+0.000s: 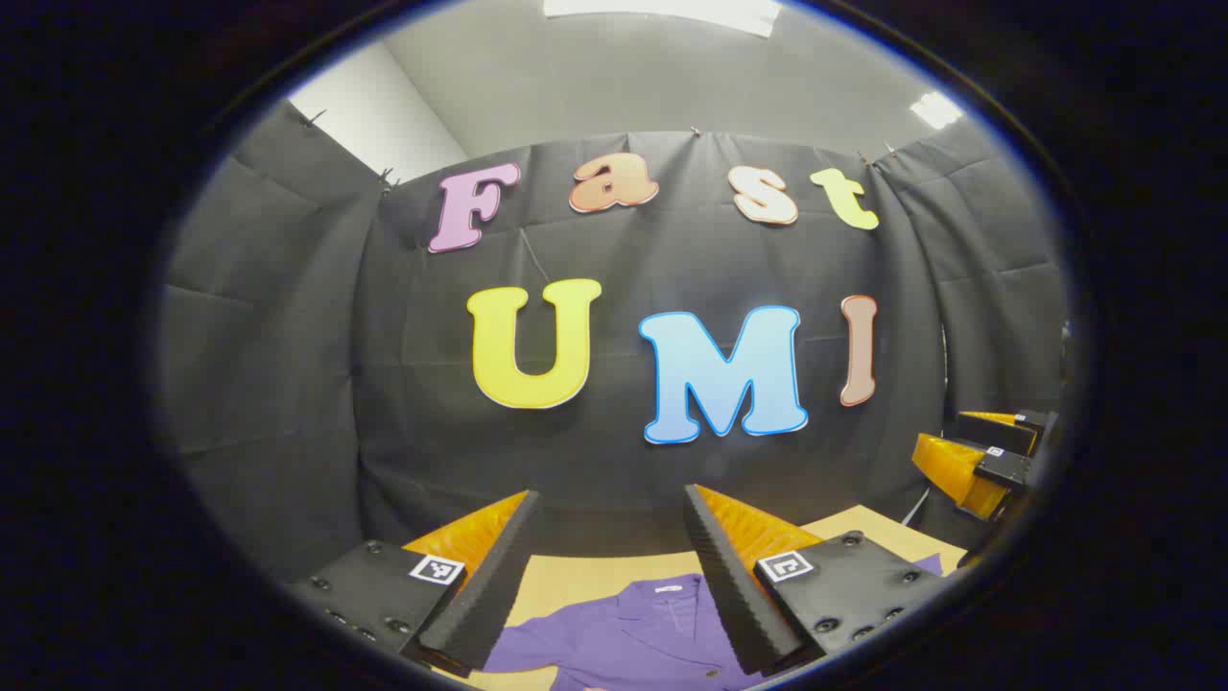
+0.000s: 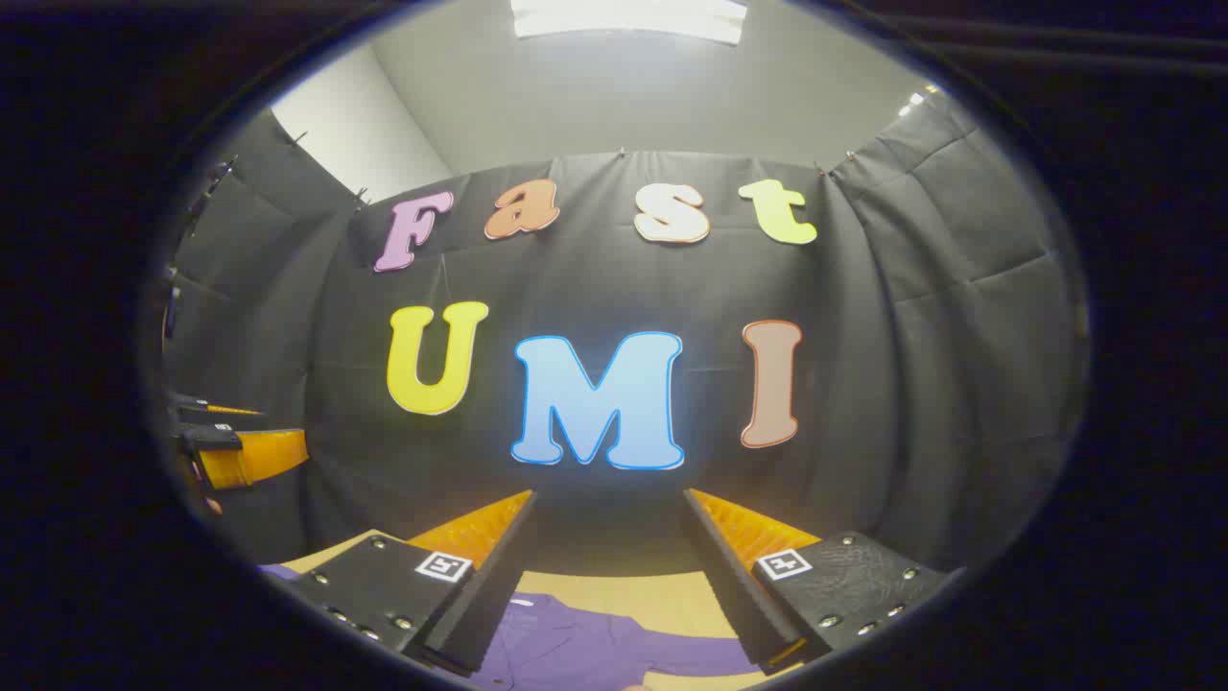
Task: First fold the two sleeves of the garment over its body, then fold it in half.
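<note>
Purple garment (image 1: 633, 633) below spread left tool (image 1: 609, 537)

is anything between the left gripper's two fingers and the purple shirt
No. In the left gripper view the open left gripper frames only bare table and the purple shirt below, nothing in between.

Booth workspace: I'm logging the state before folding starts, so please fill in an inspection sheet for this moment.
Surface: tan table, bare around the garment.
Job's things: purple garment lying on the table, collar toward the wall; sleeves largely out of frame, no fold visible.
Clutter: nothing seen.
Grippers: left gripper open, raised above the garment, holding nothing; right gripper open, also raised and empty.
Cables: nothing seen.
Surroundings: black cloth wall behind the table, grey ceiling with light panels.
</note>
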Demonstrator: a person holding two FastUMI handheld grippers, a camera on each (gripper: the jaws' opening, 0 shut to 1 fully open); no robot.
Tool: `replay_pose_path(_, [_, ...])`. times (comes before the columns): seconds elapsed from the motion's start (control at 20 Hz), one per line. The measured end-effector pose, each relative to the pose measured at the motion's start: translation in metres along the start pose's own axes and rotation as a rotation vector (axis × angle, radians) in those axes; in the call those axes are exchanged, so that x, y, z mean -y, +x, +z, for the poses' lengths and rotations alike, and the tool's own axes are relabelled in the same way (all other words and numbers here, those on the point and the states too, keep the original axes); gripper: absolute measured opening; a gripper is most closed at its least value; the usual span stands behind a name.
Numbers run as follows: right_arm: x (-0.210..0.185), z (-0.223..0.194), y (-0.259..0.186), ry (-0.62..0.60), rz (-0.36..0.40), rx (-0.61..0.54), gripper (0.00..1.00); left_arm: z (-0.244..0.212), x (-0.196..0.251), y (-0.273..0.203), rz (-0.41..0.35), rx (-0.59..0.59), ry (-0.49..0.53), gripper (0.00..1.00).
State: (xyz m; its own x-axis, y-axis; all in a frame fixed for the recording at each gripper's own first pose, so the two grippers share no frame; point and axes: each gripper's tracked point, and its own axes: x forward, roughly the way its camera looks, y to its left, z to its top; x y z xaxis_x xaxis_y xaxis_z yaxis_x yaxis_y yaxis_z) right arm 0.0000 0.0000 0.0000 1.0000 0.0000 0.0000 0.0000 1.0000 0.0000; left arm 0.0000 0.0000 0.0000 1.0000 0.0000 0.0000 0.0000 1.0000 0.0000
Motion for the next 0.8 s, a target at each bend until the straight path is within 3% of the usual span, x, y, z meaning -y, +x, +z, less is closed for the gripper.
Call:
replay_pose_path(0.35, [0.000,-0.010,0.007,0.014,0.016,-0.034,0.92,-0.006,-0.007,-0.003,0.029,-0.016,-0.005,0.93])
replay_pose_path(0.4, [-0.001,-0.013,0.008,0.020,0.017,-0.039,0.92,-0.006,-0.007,-0.004,0.033,-0.018,-0.004,0.97])
replay_pose_path(0.45, [-0.001,-0.014,0.009,0.024,0.019,-0.044,0.92,-0.007,-0.007,-0.006,0.036,-0.019,-0.001,0.93])
replay_pose_path(0.8, [-0.002,-0.025,0.015,0.029,0.027,-0.058,0.93,-0.008,-0.006,-0.002,0.047,-0.026,0.008,0.95])
